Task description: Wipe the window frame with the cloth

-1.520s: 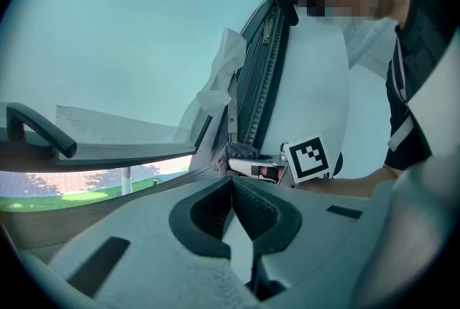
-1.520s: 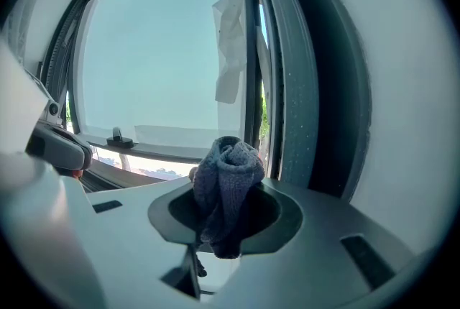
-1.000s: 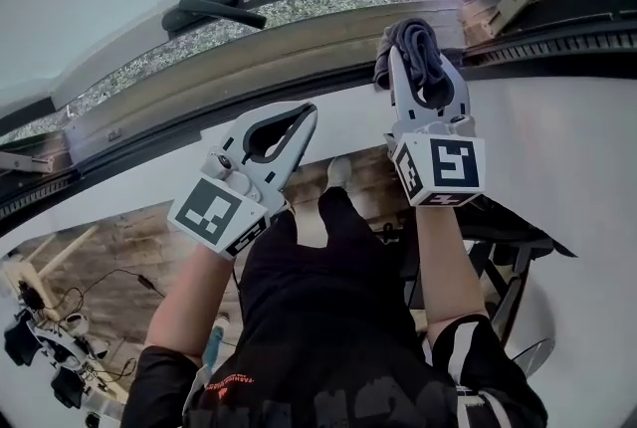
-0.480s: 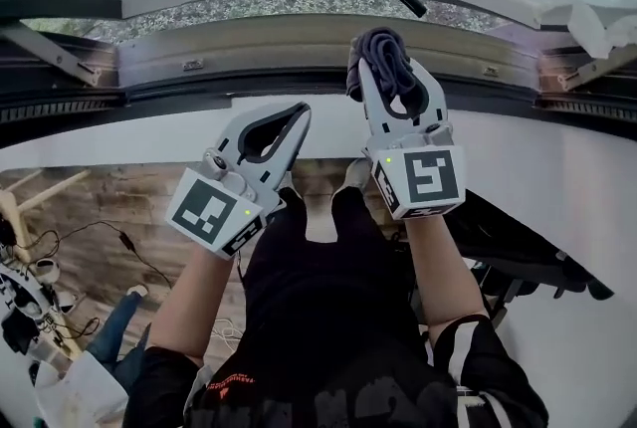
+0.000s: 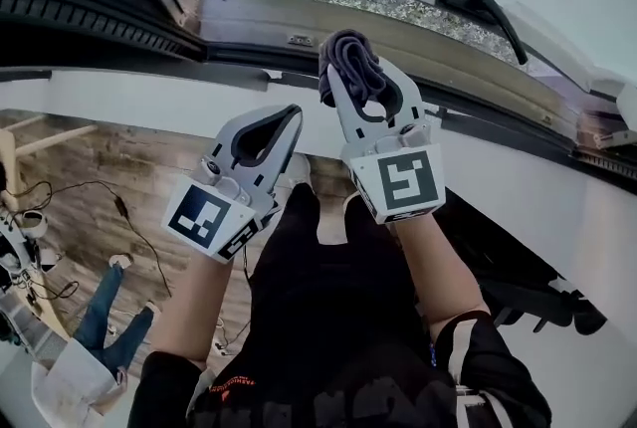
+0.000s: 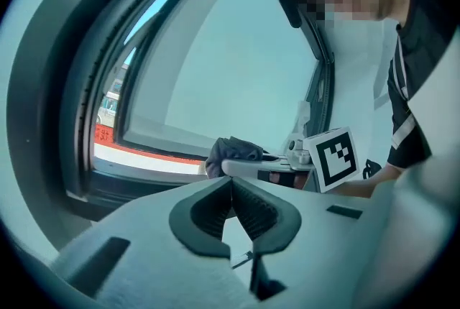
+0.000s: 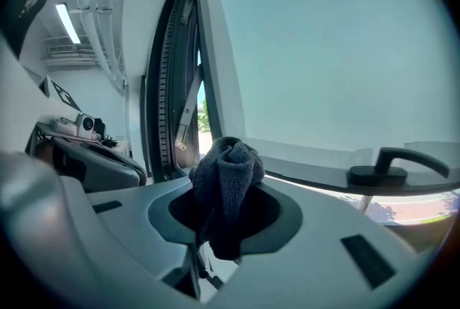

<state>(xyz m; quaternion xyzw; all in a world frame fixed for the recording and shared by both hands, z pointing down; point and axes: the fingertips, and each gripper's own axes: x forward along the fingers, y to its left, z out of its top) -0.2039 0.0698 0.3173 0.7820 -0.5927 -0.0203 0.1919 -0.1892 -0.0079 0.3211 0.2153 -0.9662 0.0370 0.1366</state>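
A bunched dark grey knitted cloth (image 5: 346, 56) is clamped in the jaws of the right gripper (image 5: 360, 80), protruding past their tips toward the tan window frame (image 5: 423, 38) ahead, seemingly for wiping; the jaws of the left gripper (image 5: 290, 121) are held closed on nothing.

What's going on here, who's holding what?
A person with a handheld gripper in each hand is working at an open window. The right gripper is shut on a bunched dark cloth and holds it up at the lower window frame, left of the black handle in the head view. Whether the cloth touches the frame cannot be told. The left gripper is shut with nothing in it, held beside the right one and short of the frame.
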